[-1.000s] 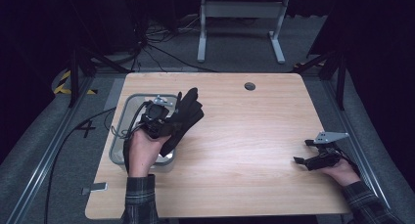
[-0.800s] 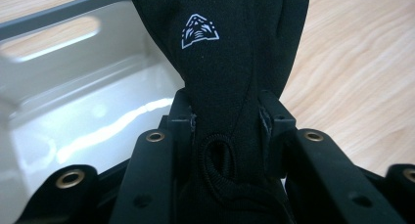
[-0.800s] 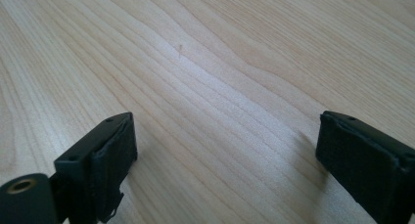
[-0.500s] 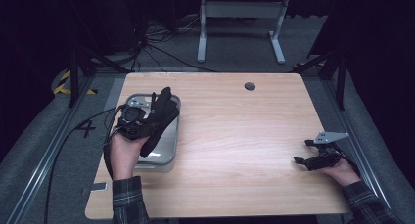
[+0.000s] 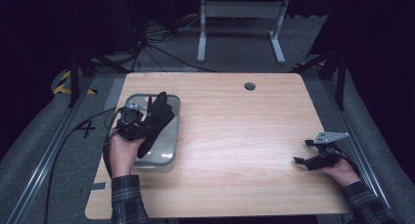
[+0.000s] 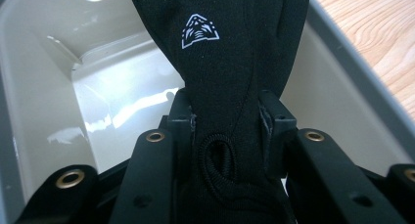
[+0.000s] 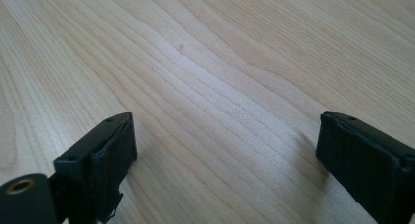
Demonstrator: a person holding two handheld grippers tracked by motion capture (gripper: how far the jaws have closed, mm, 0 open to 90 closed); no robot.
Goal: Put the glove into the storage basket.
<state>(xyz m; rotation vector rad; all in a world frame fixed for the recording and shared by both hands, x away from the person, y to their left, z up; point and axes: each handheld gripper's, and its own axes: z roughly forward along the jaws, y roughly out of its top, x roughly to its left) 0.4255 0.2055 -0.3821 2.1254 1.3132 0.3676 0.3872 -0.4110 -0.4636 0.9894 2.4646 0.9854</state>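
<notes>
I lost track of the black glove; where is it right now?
The black glove is pinched in the left gripper, hanging over the grey bin at the table's left side in the high view.

- A white logo, a small emblem of pointed shape with lines inside, is showing on the black glove (image 6: 235, 62); there are no letters in it.
- A dark mark that is looking like the number "4" is standing on the grey floor mat (image 5: 86, 129), left of the table.
- Yellow and black warning stripes (image 5: 62, 82) are lying on the floor at the far left; they are carrying no words.
</notes>
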